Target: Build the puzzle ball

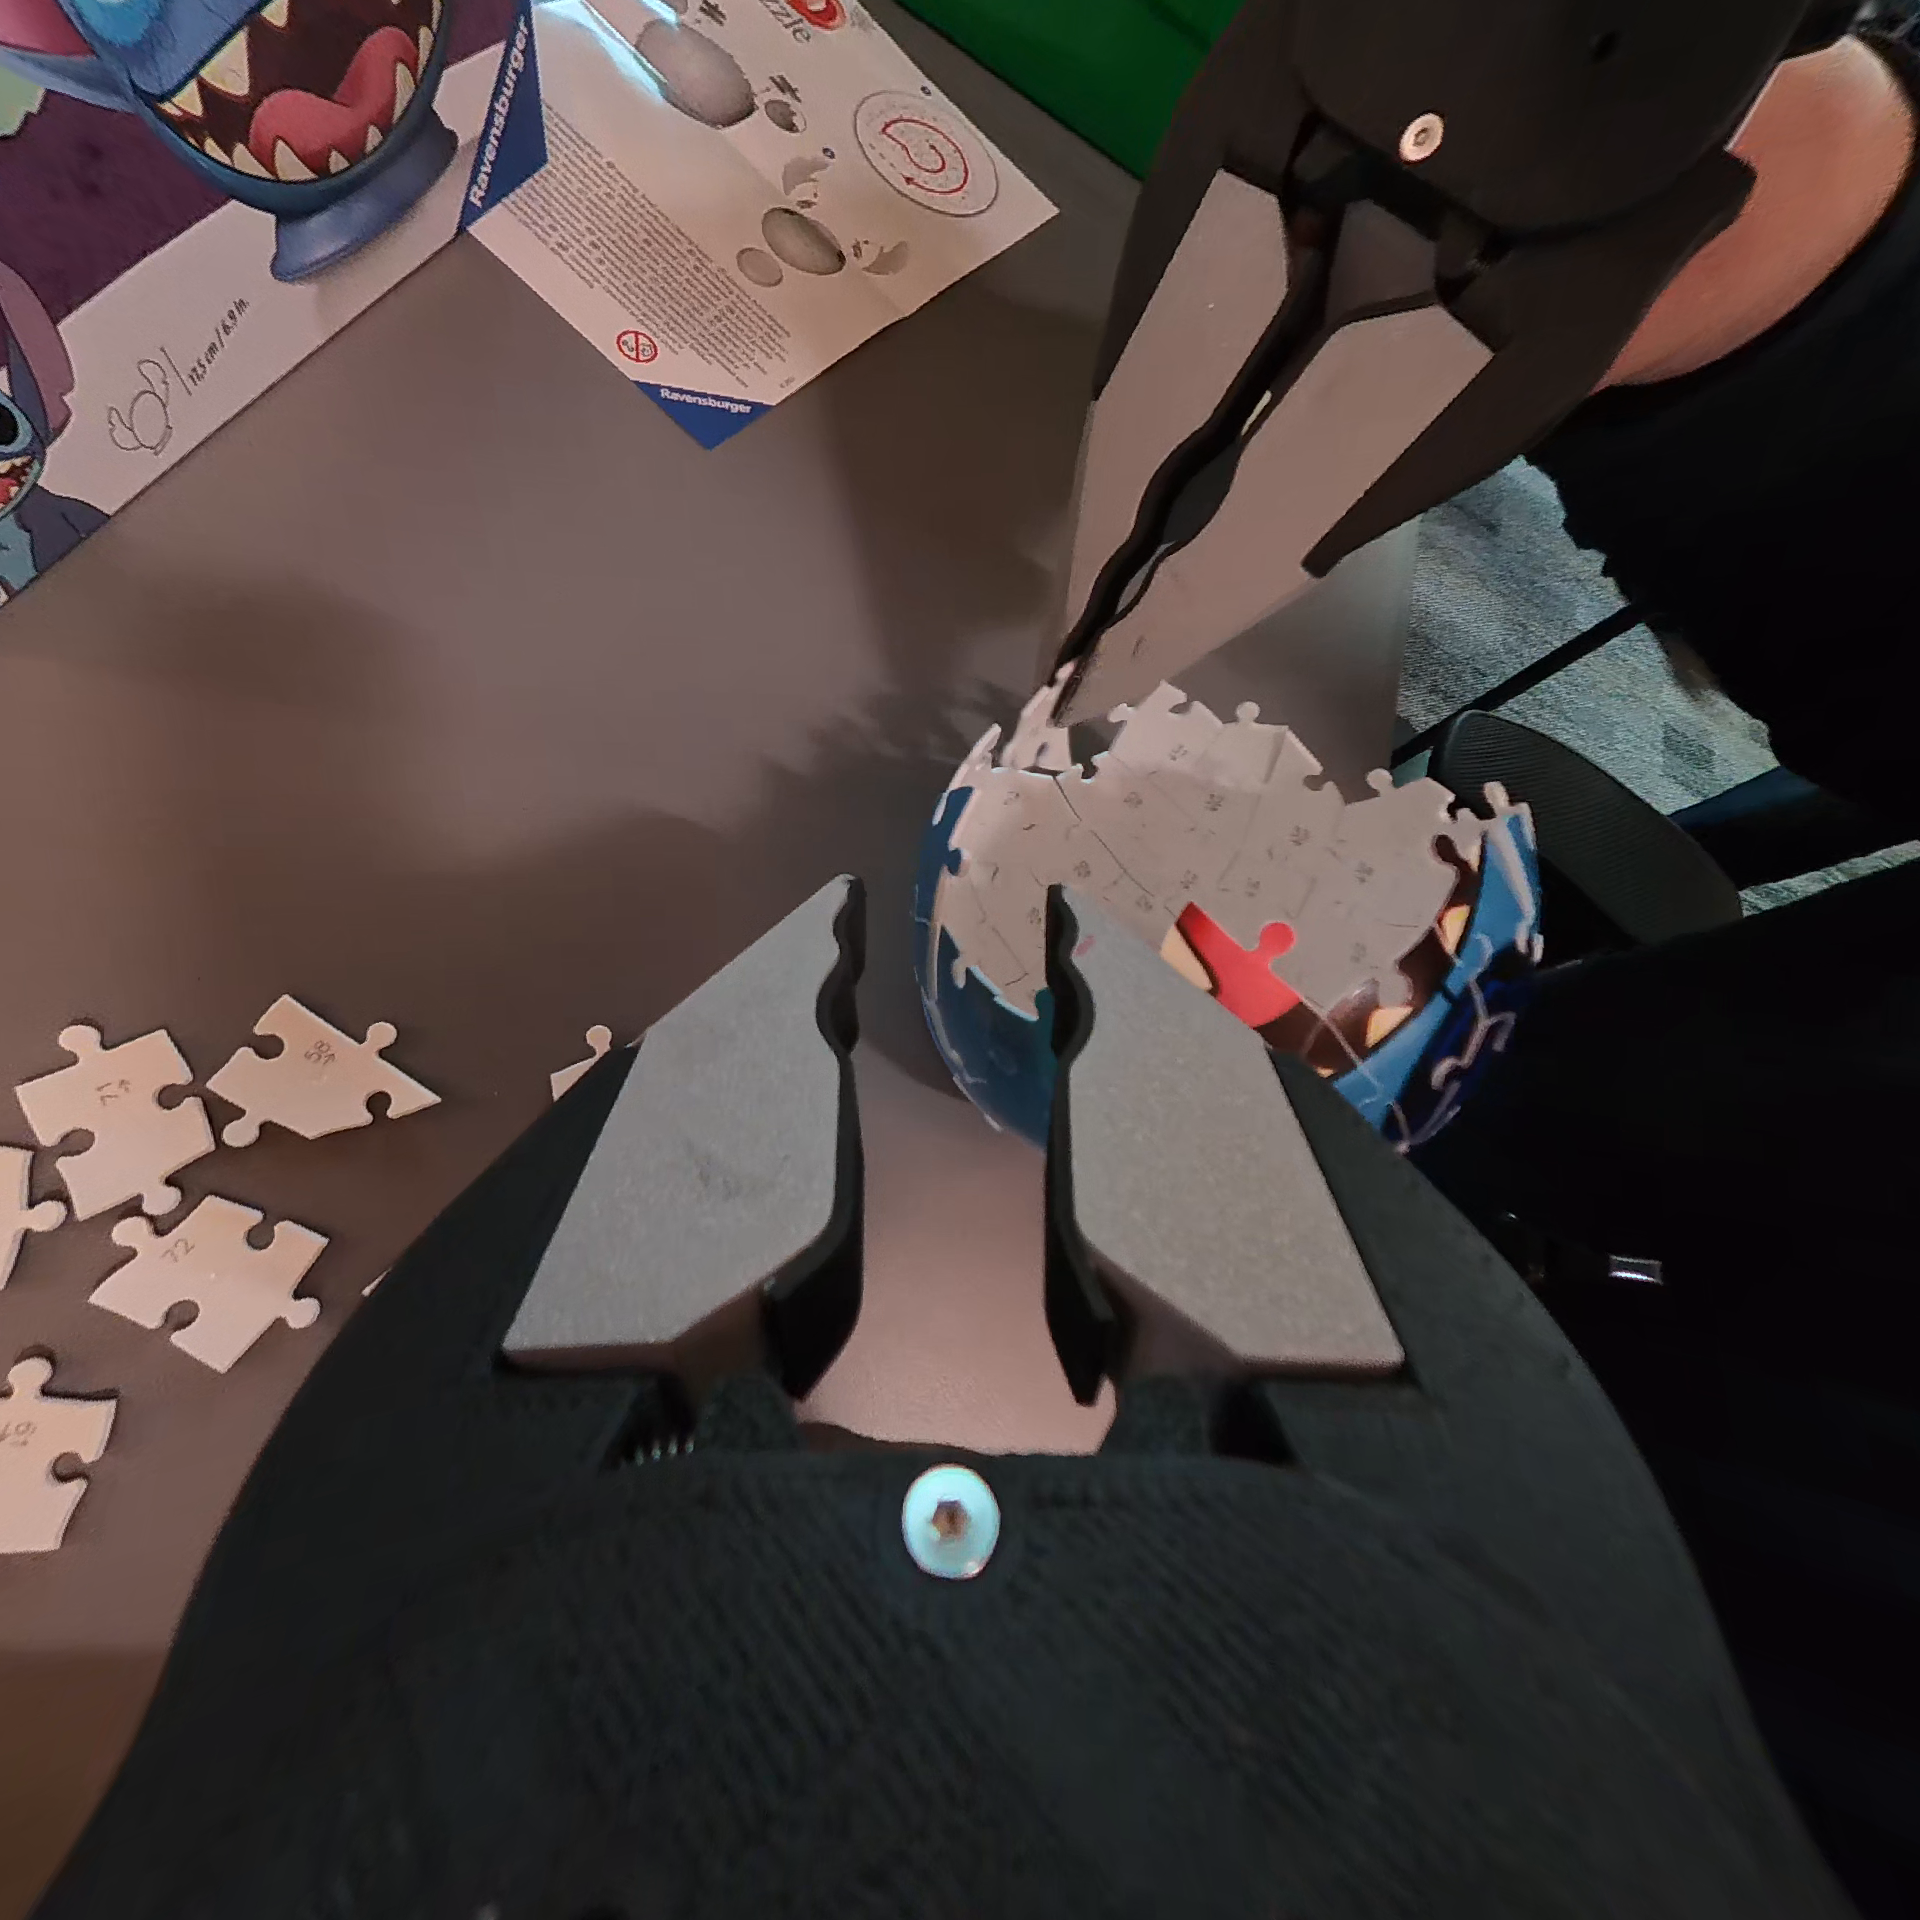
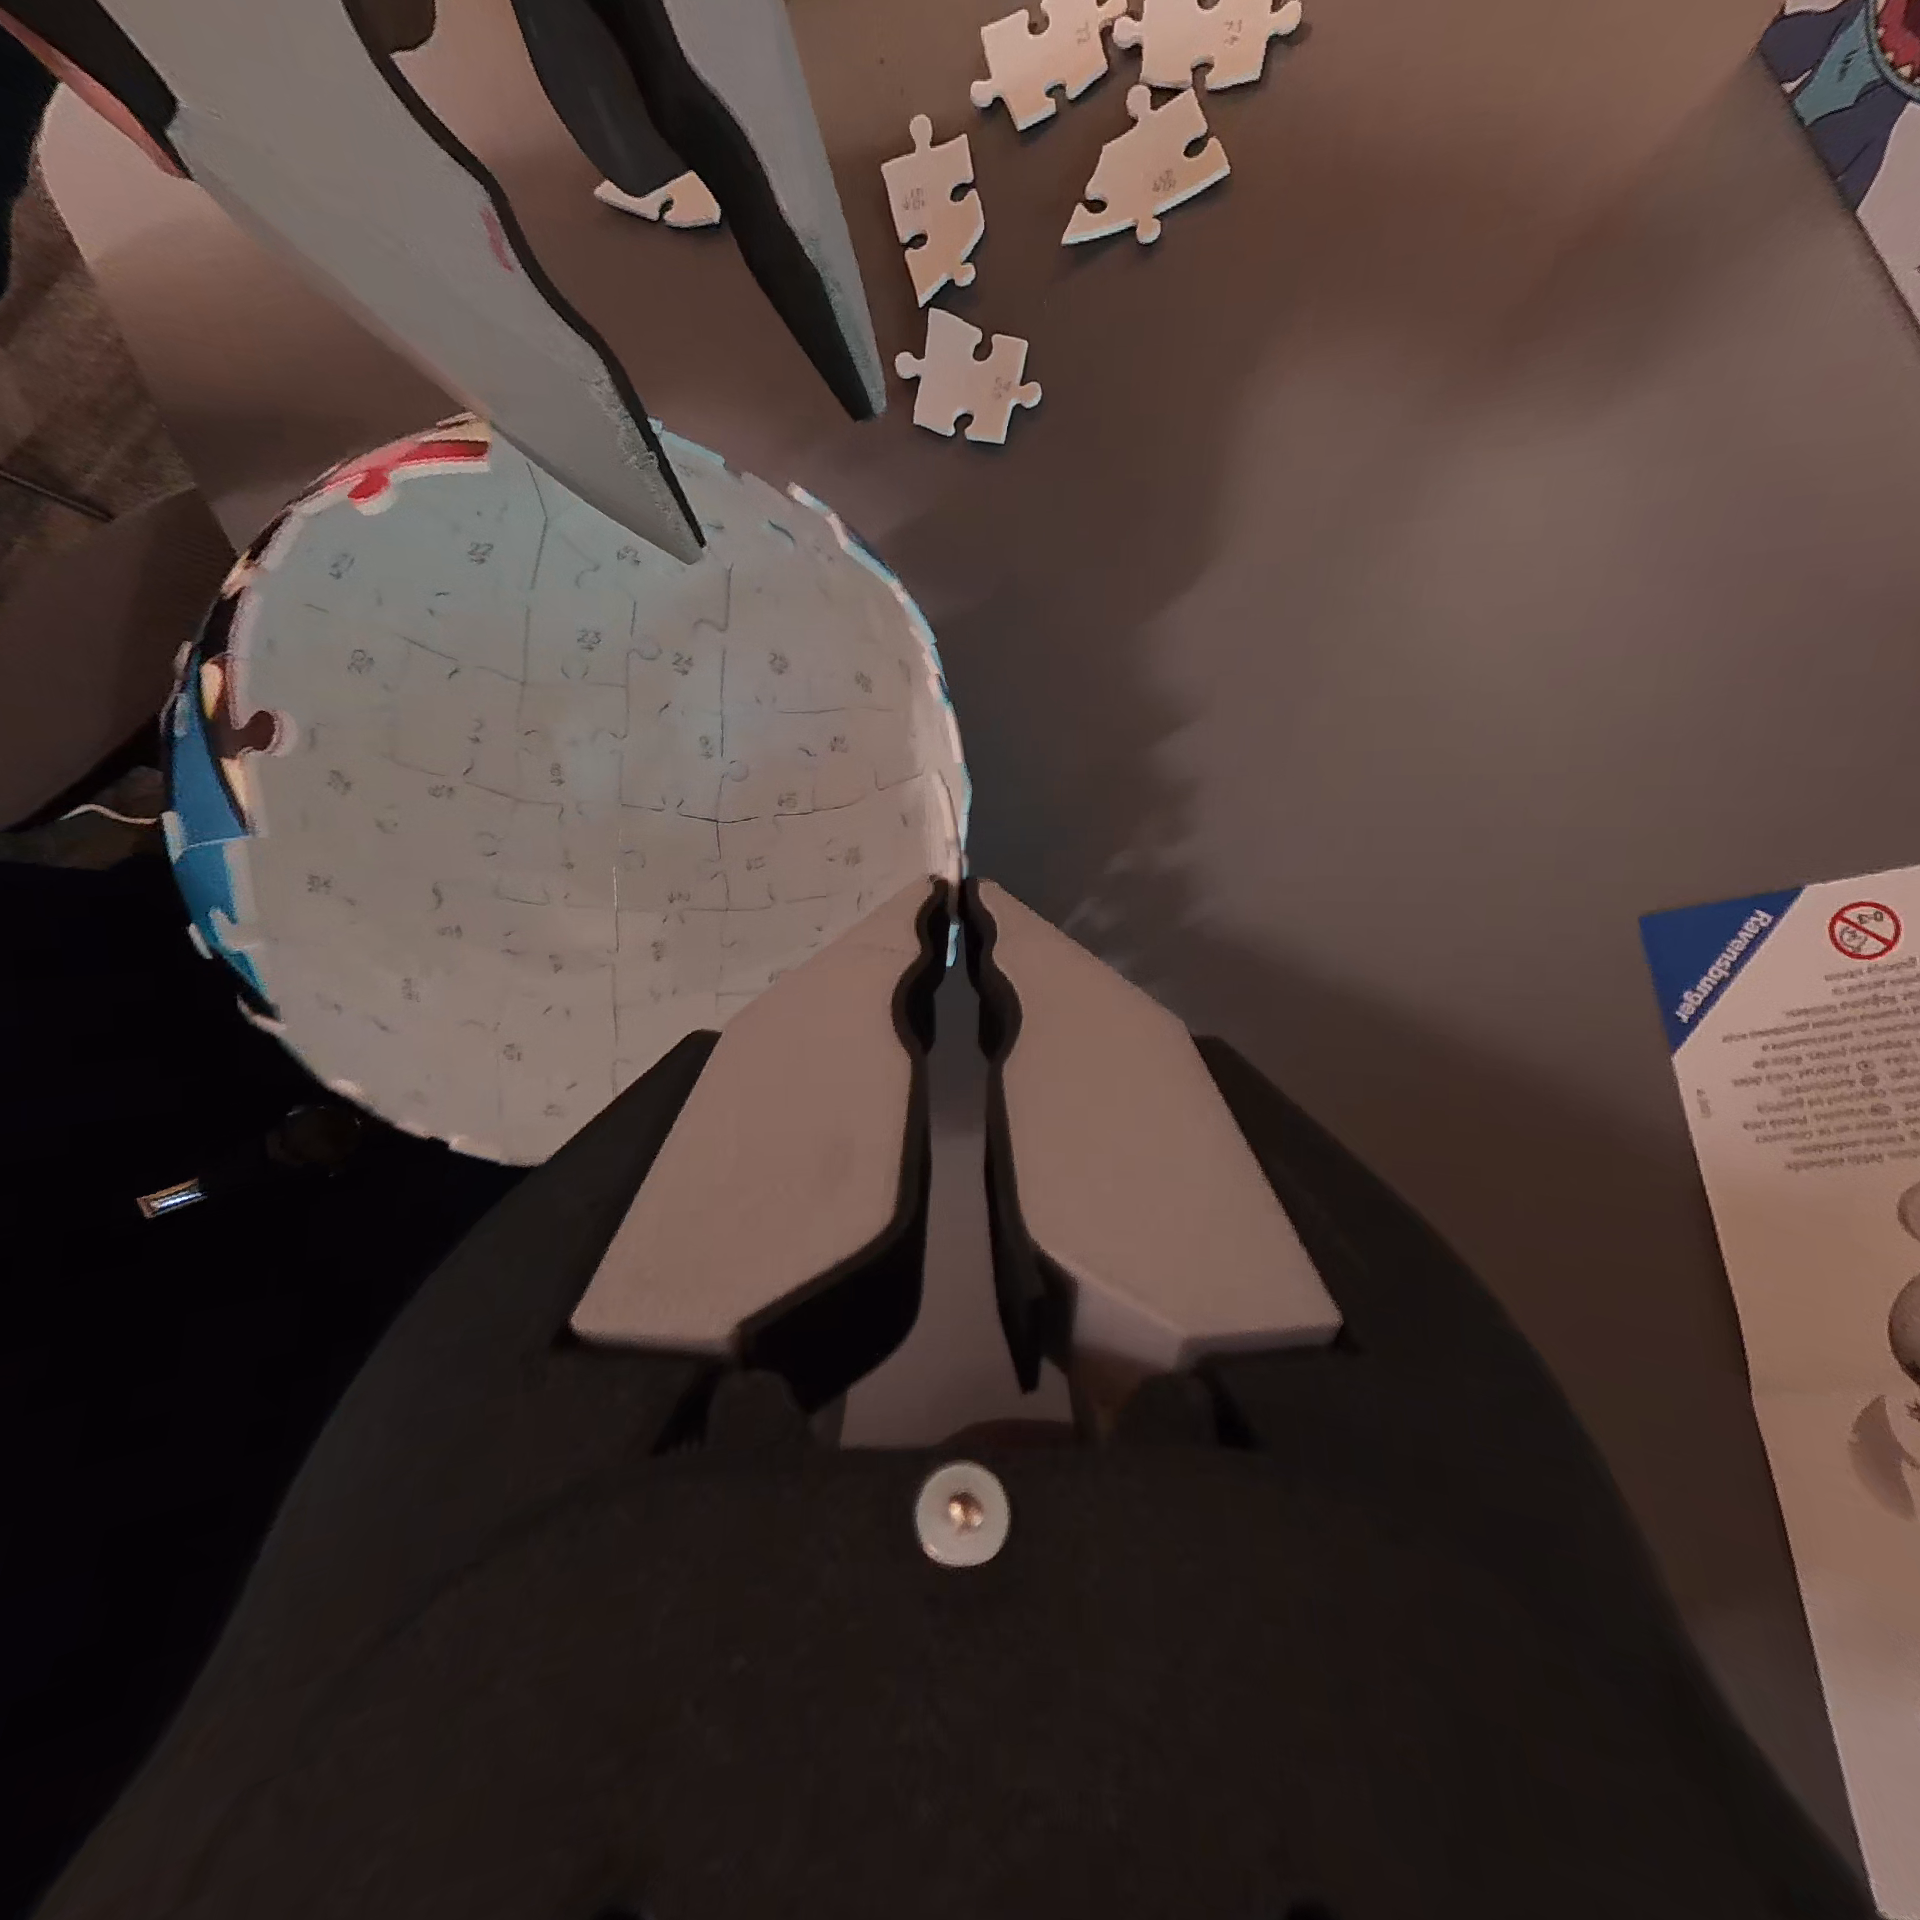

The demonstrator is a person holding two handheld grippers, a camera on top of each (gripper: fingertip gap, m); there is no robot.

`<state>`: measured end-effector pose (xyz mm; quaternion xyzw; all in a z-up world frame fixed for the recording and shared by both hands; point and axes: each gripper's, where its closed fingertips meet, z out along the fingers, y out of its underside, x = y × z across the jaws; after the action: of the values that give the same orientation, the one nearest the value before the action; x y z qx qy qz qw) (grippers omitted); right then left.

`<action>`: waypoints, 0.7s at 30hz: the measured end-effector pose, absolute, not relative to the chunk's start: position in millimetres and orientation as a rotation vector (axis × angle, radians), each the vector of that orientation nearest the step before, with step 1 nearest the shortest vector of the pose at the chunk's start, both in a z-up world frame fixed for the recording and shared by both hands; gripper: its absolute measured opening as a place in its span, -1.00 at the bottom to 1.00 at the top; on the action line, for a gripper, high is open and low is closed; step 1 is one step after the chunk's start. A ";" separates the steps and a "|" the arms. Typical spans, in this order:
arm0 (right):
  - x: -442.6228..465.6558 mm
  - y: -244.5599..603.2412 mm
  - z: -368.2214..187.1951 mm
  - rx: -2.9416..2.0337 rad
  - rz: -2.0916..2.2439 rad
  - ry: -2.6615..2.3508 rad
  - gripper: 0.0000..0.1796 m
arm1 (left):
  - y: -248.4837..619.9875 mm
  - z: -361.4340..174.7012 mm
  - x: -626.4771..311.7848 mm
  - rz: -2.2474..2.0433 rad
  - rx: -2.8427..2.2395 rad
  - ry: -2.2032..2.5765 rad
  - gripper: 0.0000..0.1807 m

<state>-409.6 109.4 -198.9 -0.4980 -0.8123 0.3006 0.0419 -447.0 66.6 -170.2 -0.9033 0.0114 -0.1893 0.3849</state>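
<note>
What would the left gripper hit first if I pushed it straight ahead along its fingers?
Probably the half-built puzzle ball: the open left gripper points at its near left rim, with its right finger already overlapping it. Depth is unclear.

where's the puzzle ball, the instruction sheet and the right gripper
puzzle ball (image 1: 1216,831), left wrist view, on the white inner wall of the open shell
instruction sheet (image 1: 748,208), left wrist view, on the middle of the unfolded page
right gripper (image 2: 954,883), right wrist view, between its nearly closed fingertips at the ball's rim
</note>
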 end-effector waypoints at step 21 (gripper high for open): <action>-408.6 110.3 -202.3 -1.553 0.873 -2.430 -1.00 | 102.6 -156.0 -453.7 -0.309 -2.404 0.280 -0.58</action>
<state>-408.6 110.3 -202.3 -0.5144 -0.8048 0.2890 0.0640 -453.7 102.6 -156.0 -0.9253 0.1077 -0.1188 0.3438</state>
